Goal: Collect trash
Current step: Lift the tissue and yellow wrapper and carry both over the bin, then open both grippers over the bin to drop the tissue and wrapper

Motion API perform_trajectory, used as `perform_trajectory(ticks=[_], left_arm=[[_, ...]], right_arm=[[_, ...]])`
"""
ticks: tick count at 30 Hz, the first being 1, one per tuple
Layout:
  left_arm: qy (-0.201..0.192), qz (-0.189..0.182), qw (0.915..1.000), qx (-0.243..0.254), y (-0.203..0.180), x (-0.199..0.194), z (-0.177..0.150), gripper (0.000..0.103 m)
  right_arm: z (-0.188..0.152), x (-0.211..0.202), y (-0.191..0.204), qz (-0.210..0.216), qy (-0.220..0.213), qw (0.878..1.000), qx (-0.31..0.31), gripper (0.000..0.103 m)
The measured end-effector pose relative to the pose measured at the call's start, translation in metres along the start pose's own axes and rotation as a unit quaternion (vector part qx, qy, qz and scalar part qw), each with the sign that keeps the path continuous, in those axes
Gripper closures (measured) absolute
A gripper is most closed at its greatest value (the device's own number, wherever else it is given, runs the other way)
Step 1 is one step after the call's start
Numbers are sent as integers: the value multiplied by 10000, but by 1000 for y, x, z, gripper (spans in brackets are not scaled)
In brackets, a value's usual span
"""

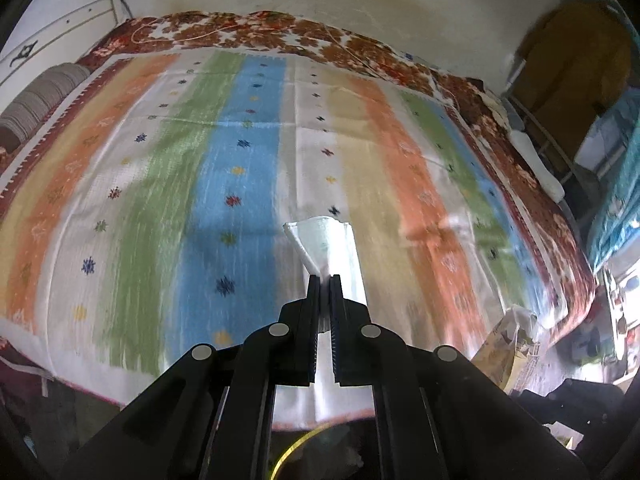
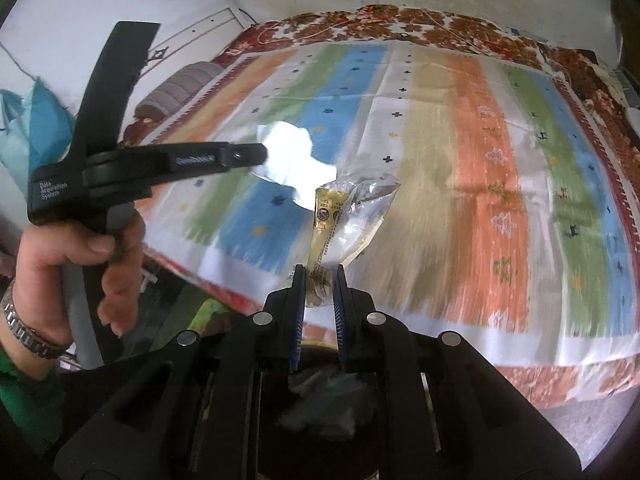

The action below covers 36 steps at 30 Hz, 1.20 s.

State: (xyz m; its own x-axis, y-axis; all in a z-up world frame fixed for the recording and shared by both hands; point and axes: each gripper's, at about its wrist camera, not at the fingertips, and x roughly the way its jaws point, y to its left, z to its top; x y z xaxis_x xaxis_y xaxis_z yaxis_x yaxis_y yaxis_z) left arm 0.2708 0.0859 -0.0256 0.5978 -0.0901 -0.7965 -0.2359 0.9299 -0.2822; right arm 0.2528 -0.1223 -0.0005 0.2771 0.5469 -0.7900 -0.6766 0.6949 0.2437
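My left gripper [image 1: 325, 278] is shut on a white tissue [image 1: 326, 244] and holds it above the striped bedspread [image 1: 160, 168]. The right wrist view shows that gripper [image 2: 262, 154] from the side with the tissue [image 2: 290, 160] hanging from its tip. My right gripper [image 2: 320, 272] is shut on a clear plastic wrapper with a gold printed strip [image 2: 348, 216], lifted over the bed's near edge. The wrapper also shows at the lower right of the left wrist view [image 1: 510, 344].
The bedspread [image 2: 480, 160] covers a bed with a brown floral blanket [image 1: 280, 32] at the far side. A grey striped bolster [image 1: 38, 98] lies at the left. A dark bin with crumpled trash [image 2: 324, 396] sits below the right gripper. Shelves [image 1: 560, 120] stand at the right.
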Motion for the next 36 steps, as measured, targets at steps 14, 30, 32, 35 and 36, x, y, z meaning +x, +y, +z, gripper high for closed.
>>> perform_trajectory(ticks=[14,30,32,35,36], left_arm=[[293,-581,9973,-330,-20,-55,-63,99],[907,-730,9915,-588,-20,-73,-129,99],[980,-649,9916,-533,-24,-70,-139,99],[1076,-510,9918,-456,-27,-66,-148,95],[1129,-464,9913,-495,-26,-63,-150,91]], right_arm=[[-56,-36,13,-33,99,9999,6,91],[-111,-32,29,56,638,9979,100,88],[-117,-30,29,-26,694,9975,143,88],[-123,-26,28,-48,779,9966,281,76],[-125,-24,27,-17,832,9960,339,74]])
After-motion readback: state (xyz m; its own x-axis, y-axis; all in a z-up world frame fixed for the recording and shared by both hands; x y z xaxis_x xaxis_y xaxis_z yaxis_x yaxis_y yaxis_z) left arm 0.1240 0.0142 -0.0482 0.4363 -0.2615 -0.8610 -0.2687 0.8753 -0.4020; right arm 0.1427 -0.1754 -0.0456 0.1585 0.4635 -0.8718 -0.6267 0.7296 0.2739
